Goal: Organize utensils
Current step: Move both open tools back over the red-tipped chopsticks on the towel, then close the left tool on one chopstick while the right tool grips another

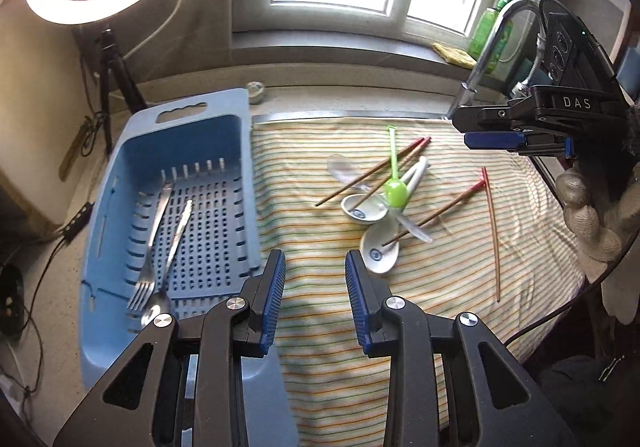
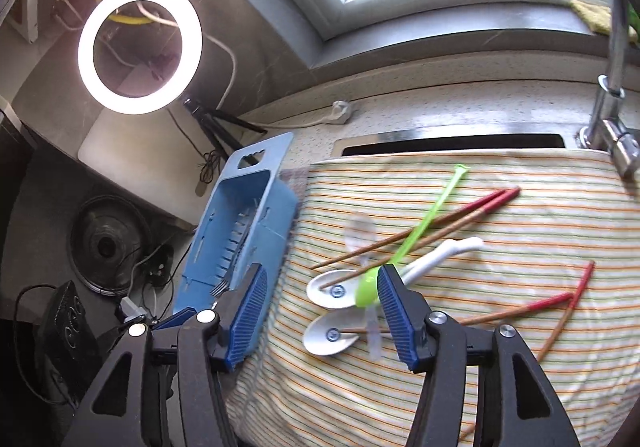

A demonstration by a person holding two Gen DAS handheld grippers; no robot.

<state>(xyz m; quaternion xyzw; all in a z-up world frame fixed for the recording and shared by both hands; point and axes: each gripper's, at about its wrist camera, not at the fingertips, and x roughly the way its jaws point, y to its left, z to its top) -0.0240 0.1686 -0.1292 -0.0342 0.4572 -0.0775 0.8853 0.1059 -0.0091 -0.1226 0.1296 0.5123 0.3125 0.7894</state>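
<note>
**A:** Why is your blue perforated plastic basket [image 1: 120, 183] sitting just off the left edge of the striped cloth [image 1: 320, 347]?

**B:** You want it within an easy swing of the pile. The metal fork [image 1: 154, 243] and the metal spoon [image 1: 170, 251] already lie flat in it, side by side, so it looks like your collecting place for the sorted pieces.

**A:** And what is left on the cloth?

**B:** A loose heap near the middle: two white ceramic soup spoons [image 1: 378, 245], a lime-green plastic spoon [image 1: 394, 191] lying over them, a clear plastic spoon [image 1: 344, 171], and brown chopsticks with red ends [image 1: 372, 171] crossing the lot. Two more chopsticks [image 1: 490, 223] lie apart, toward your right side. The cloth covers the surface by the chrome tap [image 2: 612, 87], probably so nothing slides or clatters.

**A:** Are you carrying anything?

**B:** No. The fingers of your left gripper [image 1: 316, 295] stand released with only a narrow gap, nothing between them, above the cloth's near-left part beside the basket. The fingers of your right gripper [image 2: 320, 311] are spread wider and also empty; in its own view the heap shows between them, but lying on the cloth beyond, not pinched.

**A:** So which piece next?

**B:** I'd judge the green spoon, since it lies on top; lifting a lower one would drag the chopsticks.
</note>
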